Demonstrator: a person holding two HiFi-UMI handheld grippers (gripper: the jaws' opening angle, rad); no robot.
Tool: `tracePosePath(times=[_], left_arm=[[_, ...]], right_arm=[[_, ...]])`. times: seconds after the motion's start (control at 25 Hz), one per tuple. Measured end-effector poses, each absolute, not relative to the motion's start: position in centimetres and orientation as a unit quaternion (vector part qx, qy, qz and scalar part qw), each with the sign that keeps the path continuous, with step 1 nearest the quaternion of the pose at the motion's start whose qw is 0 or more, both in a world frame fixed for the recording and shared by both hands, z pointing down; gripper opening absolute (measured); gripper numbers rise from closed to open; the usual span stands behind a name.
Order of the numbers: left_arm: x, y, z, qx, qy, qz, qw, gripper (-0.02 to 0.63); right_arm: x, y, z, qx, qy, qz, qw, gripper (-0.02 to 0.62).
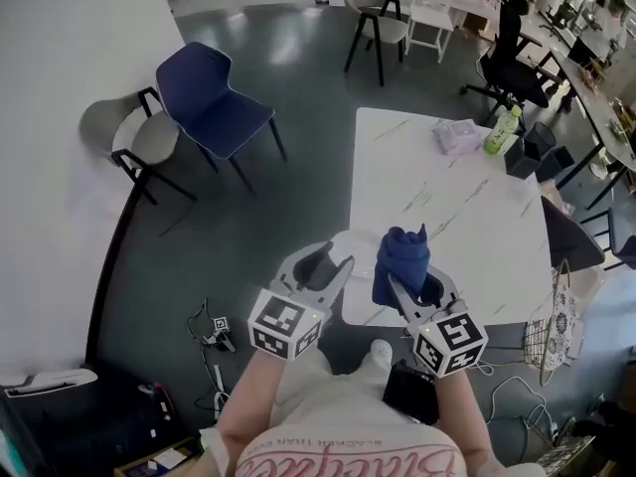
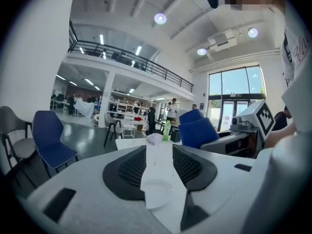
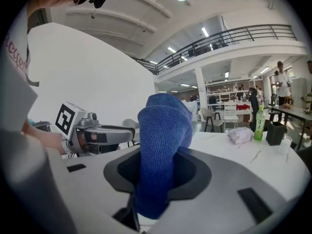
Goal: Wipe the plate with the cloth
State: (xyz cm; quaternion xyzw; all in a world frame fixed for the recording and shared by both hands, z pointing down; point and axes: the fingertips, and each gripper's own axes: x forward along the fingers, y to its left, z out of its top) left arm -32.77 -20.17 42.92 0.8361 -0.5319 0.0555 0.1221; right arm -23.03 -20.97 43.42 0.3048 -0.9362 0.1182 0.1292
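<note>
Your left gripper [image 1: 320,264] has its jaws apart, gripping nothing. Its own view shows the white plate [image 2: 157,191] through the gap, at the table [image 1: 447,207] edge; the head view mostly covers it. Your right gripper [image 1: 412,288] is clamped on the blue cloth [image 1: 402,256], which hides its fingertips.

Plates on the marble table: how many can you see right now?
1. The white plate lies at the table's near edge, just ahead of the open left gripper. The blue cloth in the right gripper may hide more of the table.
</note>
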Motion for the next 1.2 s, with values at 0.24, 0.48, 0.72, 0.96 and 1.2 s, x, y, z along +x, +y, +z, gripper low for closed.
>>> tracePosePath(times=[0.24, 0.48, 0.72, 0.96, 1.2], left_arm=[[-35.3, -21.4, 46.4, 0.861, -0.471, 0.095, 0.169, 0.222], [-36.6, -22.6, 48.5, 0.879, -0.426, 0.112, 0.186, 0.222], [-36.5, -24.0, 50.8, 0.882, -0.400, 0.113, 0.221, 0.222], [-36.9, -25.6, 54.3, 0.863, -0.409, 0.128, 0.268, 0.221], [-37.5, -26.9, 59.0, 0.834, -0.416, 0.147, 0.331, 0.221]], right_arm=[[-25.6, -21.3, 44.3, 0.362, -0.914, 0.130, 0.131, 0.121], [-26.6, -21.2, 45.4, 0.411, -0.890, 0.138, 0.141, 0.121], [-25.9, -21.8, 46.7, 0.437, -0.875, 0.141, 0.154, 0.121], [-24.5, -23.0, 47.5, 0.450, -0.865, 0.157, 0.158, 0.121], [-24.0, -24.2, 49.2, 0.434, -0.866, 0.176, 0.175, 0.121]])
